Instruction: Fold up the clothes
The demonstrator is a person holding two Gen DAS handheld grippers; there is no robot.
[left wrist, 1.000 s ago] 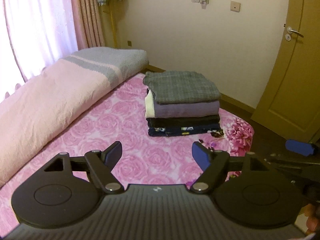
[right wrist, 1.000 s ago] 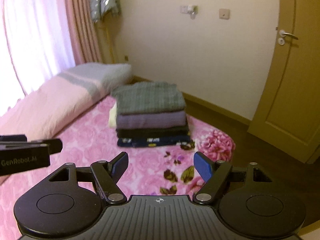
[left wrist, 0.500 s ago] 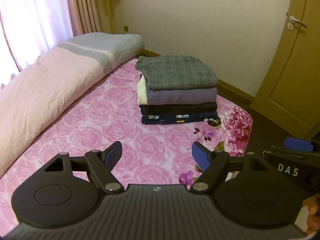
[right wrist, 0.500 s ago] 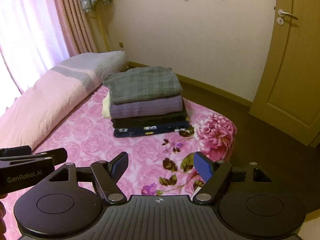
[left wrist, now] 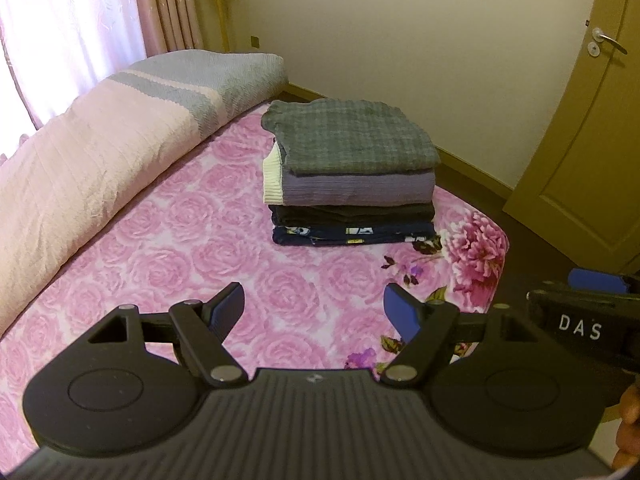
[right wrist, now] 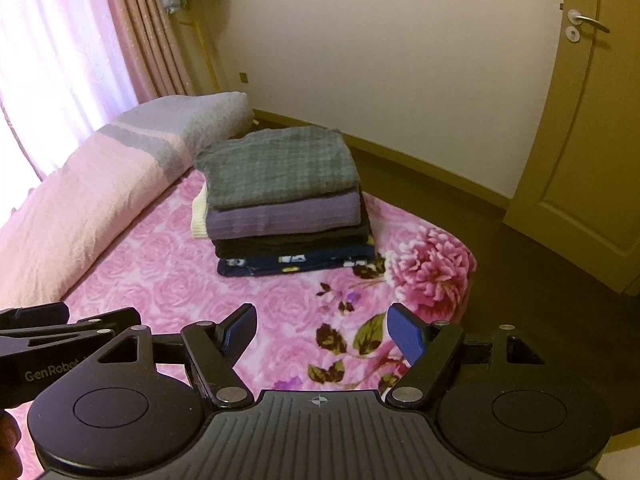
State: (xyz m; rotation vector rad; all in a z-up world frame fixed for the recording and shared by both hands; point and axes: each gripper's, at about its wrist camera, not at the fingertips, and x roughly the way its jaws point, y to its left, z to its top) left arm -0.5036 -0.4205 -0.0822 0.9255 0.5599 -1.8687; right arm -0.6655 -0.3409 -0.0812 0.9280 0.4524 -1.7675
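Pink rose-print bedding (left wrist: 168,232) fills the lower half of both views, with a rolled quilt (left wrist: 92,160) along the left edge and a door (left wrist: 592,128) at the right.

Your stack (left wrist: 352,176) of folded clothes sits at frame centre in the left view and just left of centre in the right view, dead ahead of both tongs and well apart from them. Its long axis runs left to right across the frame.

Your left gripper (left wrist: 314,310) and right gripper (right wrist: 322,330) both stand spread wide, grasping nothing. Neither looks clearly nearer to the pile.

Count: one stack with four main layers showing (grey check, mauve, black, navy print), plus a cream edge at its left side. No unfolded garment shows, so you may judge the folding is nearly or fully done.
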